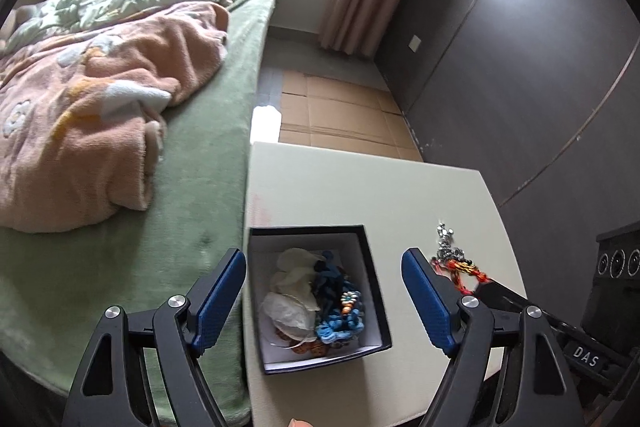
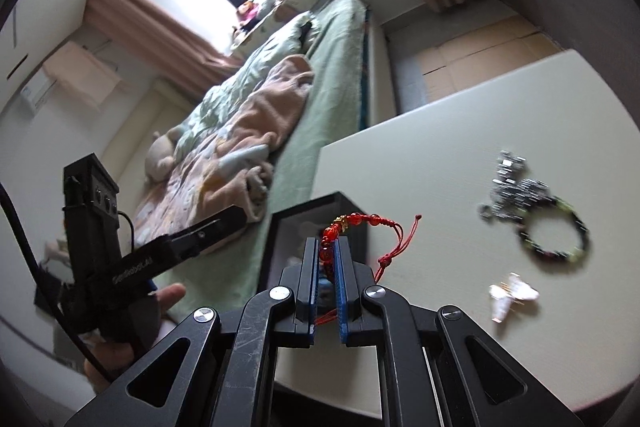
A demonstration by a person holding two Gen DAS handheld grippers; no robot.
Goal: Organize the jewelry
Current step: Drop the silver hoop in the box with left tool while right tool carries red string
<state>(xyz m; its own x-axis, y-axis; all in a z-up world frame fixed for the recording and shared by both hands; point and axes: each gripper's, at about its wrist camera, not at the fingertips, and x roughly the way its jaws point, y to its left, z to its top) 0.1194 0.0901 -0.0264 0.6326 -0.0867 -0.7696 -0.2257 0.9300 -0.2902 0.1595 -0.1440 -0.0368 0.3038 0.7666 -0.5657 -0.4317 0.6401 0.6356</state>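
The right gripper (image 2: pixel 329 255) has its blue pads pressed together on a red bead bracelet (image 2: pixel 352 221). The beaded part arches up out of the pads, and its red cord trails off to the right, ending in a small knot in the air above the table (image 2: pixel 460 115). The pinched bracelet hangs just in front of the black box (image 2: pixel 308 211), near that box's right wall.

The left gripper (image 1: pixel 324 291) is spread wide with nothing between its pads. It hangs over the box (image 1: pixel 374 291), whose open top lies between the two fingers in the left wrist view. Inside the box sit a pale, crumpled piece (image 1: pixel 290 283), a dark blue knotted piece (image 1: pixel 328 279) and a light blue crocheted flower piece (image 1: pixel 340 323), all bunched together; a few brown beads (image 1: pixel 312 349) show at the near edge under them. In the right wrist view the left gripper appears at the left, held in a hand (image 2: pixel 120 331).

On the cream table, to the right of the box, lie a silver sparkly piece (image 2: pixel 516 187), a dark beaded bracelet (image 2: pixel 556 235) touching it, and, nearer the camera, a small white and pink piece (image 2: pixel 512 297) lying apart from both. These three are blurred.

The table stands against a bed with a green cover (image 1: pixel 160 247); a pink blanket (image 1: pixel 100 115) lies rumpled on it.
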